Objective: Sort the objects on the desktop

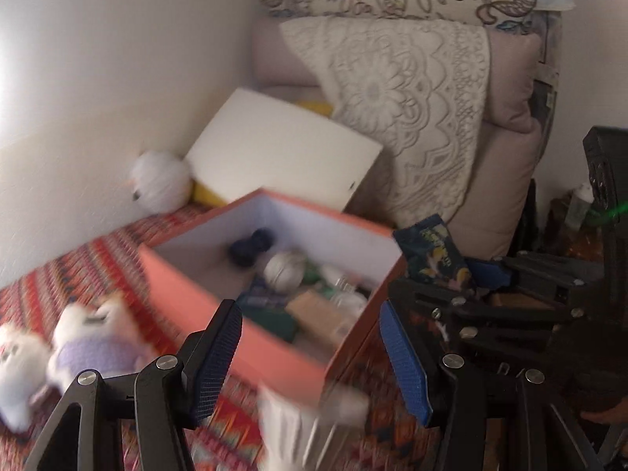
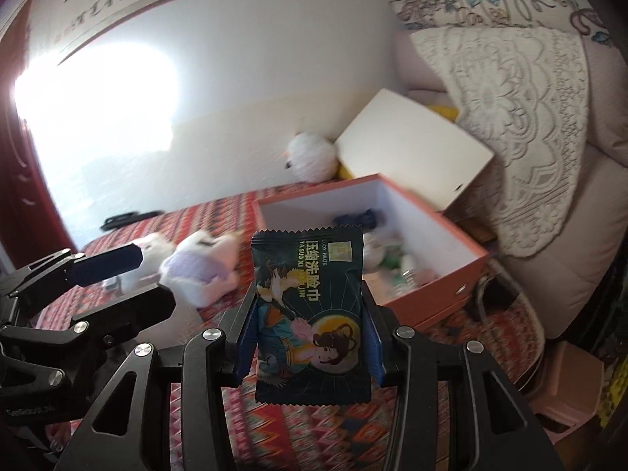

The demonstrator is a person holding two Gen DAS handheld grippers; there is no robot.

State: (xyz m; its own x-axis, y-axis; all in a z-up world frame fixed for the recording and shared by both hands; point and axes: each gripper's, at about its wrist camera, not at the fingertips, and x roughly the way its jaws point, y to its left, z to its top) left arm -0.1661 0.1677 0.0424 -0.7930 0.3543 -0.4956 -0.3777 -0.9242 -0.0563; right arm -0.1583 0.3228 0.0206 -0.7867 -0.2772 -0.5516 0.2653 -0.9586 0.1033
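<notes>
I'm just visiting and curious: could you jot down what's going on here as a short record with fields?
Setting: a bedspread with a red woven pattern, pillows stacked behind
Container: orange box, open, small items already inside
Lid: white lid leaning behind the box
Right gripper: closed on a dark sachet, held upright
Left gripper: open, nothing between its fingers
Nearby: plush toy left of the box, white ball by the wall
</notes>
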